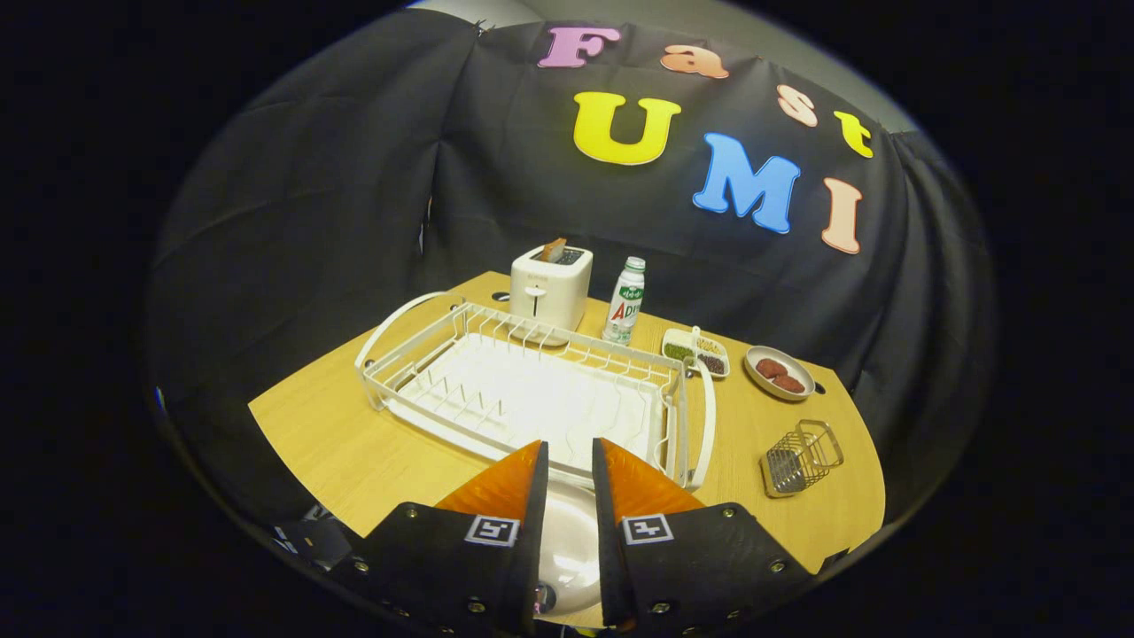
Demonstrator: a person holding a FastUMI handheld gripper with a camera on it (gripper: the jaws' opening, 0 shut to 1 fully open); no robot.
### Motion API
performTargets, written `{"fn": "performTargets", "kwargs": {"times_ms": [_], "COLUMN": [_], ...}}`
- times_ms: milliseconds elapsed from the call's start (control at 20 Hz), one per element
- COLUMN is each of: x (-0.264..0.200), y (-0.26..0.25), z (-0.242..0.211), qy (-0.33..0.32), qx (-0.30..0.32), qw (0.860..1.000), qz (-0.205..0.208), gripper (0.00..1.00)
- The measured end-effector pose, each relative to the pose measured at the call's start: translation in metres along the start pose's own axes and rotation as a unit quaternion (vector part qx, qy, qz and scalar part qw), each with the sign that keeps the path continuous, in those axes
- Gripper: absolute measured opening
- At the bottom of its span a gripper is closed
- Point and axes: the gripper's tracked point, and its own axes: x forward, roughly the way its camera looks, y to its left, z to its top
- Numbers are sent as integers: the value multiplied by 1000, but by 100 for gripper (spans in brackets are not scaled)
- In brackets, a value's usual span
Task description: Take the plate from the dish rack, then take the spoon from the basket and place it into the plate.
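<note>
A white plate [569, 540] lies on the wooden table [337, 443], right under my gripper [570, 461] and just in front of the dish rack. It shows through the narrow gap between my fingers. The fingers stand a little apart, and I see nothing pressed between their tips. A small shiny bit, possibly the spoon [543, 600], shows on the plate's near part by the base of the left finger; the rest is hidden. The white wire dish rack [532, 390] beyond the fingertips holds no dishes. The small wire basket [800, 457] lies tilted to the right with nothing sticking out.
Behind the rack stand a white toaster [551, 285] and a white bottle [625, 301]. To their right sit a small divided dish [696, 353] and a bowl with reddish pieces [779, 372]. Bare table lies left of the rack.
</note>
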Motion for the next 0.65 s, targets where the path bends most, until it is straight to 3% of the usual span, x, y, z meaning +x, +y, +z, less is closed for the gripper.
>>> {"fn": "performTargets", "kwargs": {"times_ms": [300,650], "x": [-7,9], "y": [-37,-119], "z": [72,154], "qy": [-70,-152], "qx": [40,49], "qw": [996,982], "qz": [-31,-104], "gripper": [28,28]}}
